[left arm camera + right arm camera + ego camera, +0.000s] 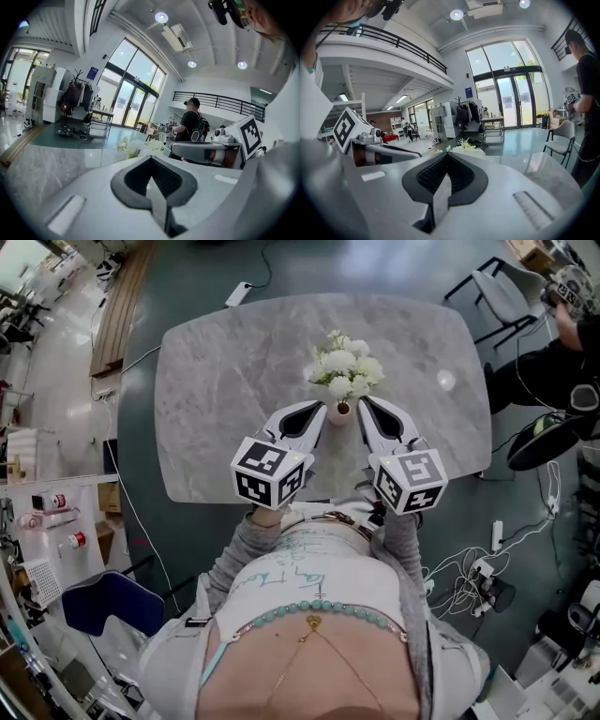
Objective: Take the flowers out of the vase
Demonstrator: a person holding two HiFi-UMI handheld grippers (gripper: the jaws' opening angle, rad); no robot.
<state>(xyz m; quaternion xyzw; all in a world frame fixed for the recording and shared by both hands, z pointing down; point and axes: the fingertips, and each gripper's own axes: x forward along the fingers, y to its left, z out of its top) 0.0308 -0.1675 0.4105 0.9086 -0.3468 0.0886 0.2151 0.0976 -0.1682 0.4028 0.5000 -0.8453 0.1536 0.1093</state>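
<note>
On table (216,390), flowers (344,367) in vase (341,412), between left claw (318,409) and right claw (367,403)

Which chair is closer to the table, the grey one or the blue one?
The grey chair, just off the table's far right corner; the blue chair stands well back from the near left corner.

I read the left hand-held gripper (315,413) and right hand-held gripper (368,409) as pale grey shells with black ribbed jaw linings, each carrying a white cube (270,472) of black square markers. Clothing: grey knit sleeves (234,554), white top (309,579) with teal script, teal bead string (323,612).
</note>
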